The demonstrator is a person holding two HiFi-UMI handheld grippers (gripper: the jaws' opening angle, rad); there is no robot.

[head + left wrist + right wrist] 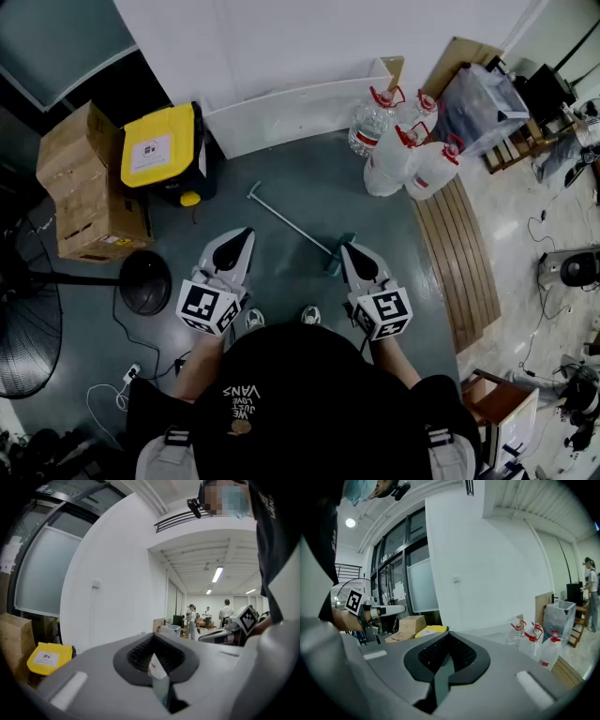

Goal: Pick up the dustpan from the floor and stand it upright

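The dustpan lies on the dark floor in the head view, its long thin grey handle slanting up-left from the teal pan. Most of the pan is hidden behind my right gripper, which hovers right over it with jaws shut and nothing in them. My left gripper is held a short way left of the handle, also shut and empty. In the left gripper view the left gripper shows pads pressed together; the right gripper view shows the right gripper shut the same way. Both point nearly level.
A yellow-lidded bin and cardboard boxes stand at the back left, a fan with a round black base at the left. Several water jugs and a wooden slatted board lie right. A white panel leans on the wall.
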